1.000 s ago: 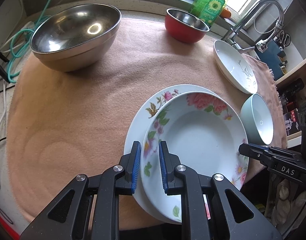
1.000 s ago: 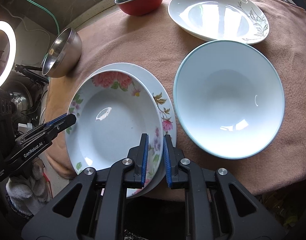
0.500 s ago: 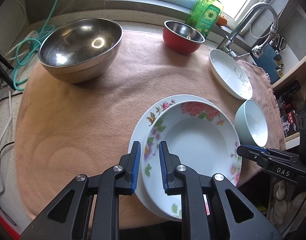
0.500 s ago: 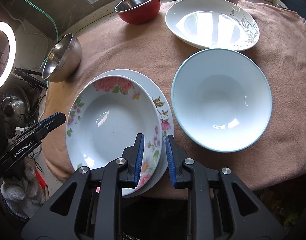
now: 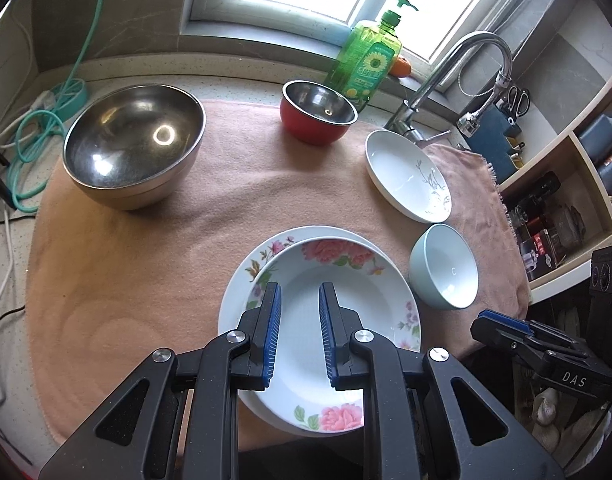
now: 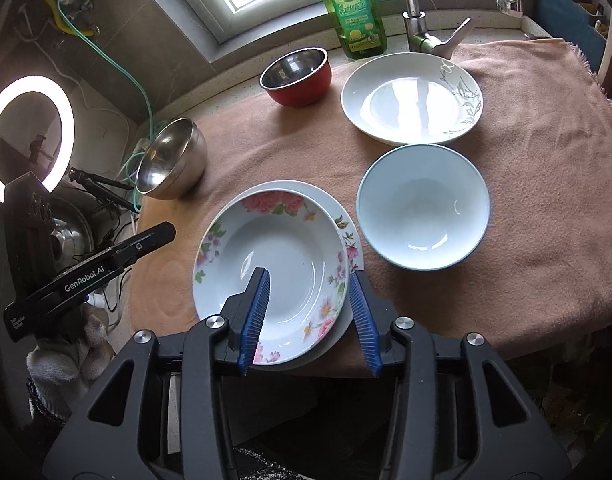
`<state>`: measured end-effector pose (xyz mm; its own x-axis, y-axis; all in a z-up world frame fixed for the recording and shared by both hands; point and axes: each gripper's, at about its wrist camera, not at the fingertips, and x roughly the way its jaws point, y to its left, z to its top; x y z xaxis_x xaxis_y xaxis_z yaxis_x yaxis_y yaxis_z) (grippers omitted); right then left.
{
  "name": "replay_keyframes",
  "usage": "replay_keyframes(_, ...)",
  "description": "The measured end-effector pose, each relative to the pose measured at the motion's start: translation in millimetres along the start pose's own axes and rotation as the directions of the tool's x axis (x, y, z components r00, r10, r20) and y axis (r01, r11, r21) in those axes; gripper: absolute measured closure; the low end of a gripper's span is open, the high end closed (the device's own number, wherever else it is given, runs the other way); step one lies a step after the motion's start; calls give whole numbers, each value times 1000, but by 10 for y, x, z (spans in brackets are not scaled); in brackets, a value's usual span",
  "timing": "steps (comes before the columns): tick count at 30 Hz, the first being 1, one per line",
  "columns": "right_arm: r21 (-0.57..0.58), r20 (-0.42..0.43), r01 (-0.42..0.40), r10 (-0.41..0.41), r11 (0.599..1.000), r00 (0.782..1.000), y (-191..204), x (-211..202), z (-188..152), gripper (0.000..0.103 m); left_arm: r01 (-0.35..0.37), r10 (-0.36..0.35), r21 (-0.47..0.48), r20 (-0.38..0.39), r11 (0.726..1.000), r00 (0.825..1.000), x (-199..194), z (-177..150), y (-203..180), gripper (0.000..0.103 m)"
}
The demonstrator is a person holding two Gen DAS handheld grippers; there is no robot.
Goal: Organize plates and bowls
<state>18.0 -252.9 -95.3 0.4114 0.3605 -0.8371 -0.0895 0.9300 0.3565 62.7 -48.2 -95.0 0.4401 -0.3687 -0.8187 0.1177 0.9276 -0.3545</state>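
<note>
Flowered dish [image 5: 338, 308] stacked on flowered plate [image 5: 241, 280]; both tools free.
Left gripper [image 5: 299, 336] and right gripper [image 6: 310, 312] gape, holding nothing, above the stack. Next, probably: grip the white plate [image 6: 412, 98] by its rim.

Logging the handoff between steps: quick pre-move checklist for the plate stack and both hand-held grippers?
1. Left hand-held gripper open, clear of the dishes: ok.
2. Right hand-held gripper open, holding nothing: ok.
3. Floral soup plate nested on floral dinner plate: ok, but offset toward the counter edge.
4. Stack overhangs the pink cloth edge: not ok.
5. Pale blue bowl upright, apart from the stack: ok.
6. White leaf-pattern plate clear of the faucet: cannot tell.
</note>
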Motion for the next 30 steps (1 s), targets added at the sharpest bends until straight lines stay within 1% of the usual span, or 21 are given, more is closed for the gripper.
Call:
replay_keyframes(2, 2, 29, 13, -13, 1000, 999, -41, -124, 49, 46, 16, -16, 11, 1, 1000, 1000, -18, 14, -43, 84)
replay_keyframes(3, -3, 46, 26, -25, 1000, 999, -65, -180, 76, 44, 22, -22, 16, 0, 1000, 1000, -17, 26, -66, 84)
replay_keyframes(4, -12, 61, 37, -36, 999, 997, -95, -235, 110, 43, 24, -24, 19, -2, 1000, 1000, -14, 38, -90, 80)
replay_keyframes(5, -19, 75, 47, -46, 999, 996, -133, -283, 147, 40, 28, -28, 21, -4, 999, 1000, -13, 47, -115, 73)
replay_keyframes(6, -22, 87, 56, -53, 998, 995, -181, -322, 189, 36, 36, -36, 21, -5, 999, 999, -13, 58, -140, 70)
replay_keyframes(8, -25, 104, 62, -59, 998, 993, -300, -378, 283, 33, 45, -45, 17, -3, 999, 999, -7, 82, -193, 68)
replay_keyframes(12, -33, 118, 70, -66, 997, 991, -577, -409, 515, 31, 30, -30, 5, 4, 1000, 1000, 40, 134, -300, 68)
replay_keyframes(15, -58, 124, 76, -68, 995, 990, -781, -404, 706, 28, 16, -16, -33, 17, 999, 1000, 108, 205, -369, 68)
replay_keyframes(19, -94, 119, 75, -64, 993, 991, -1033, -328, 952, 28, 13, -11, -88, 33, 996, 999, 204, 287, -496, 68)
replay_keyframes(22, -120, 104, 45, -32, 992, 994, -1211, -206, 1107, 28, 0, 4, -113, 37, 994, 999, 327, 359, -612, 68)
replay_keyframes(25, -144, 105, 43, -28, 989, 994, -1367, -61, 1245, 28, -2, 8, -138, 43, 990, 999, 465, 450, -712, 68)
replay_keyframes(28, -172, 137, 49, -25, 984, 990, -1494, 15, 1383, 28, -10, 16, -147, 43, 989, 999, 629, 545, -815, 68)
replay_keyframes(30, -180, 147, 38, -11, 983, 989, -1584, 57, 1504, 28, -13, 18, -159, 29, 987, 999, 769, 604, -859, 68)
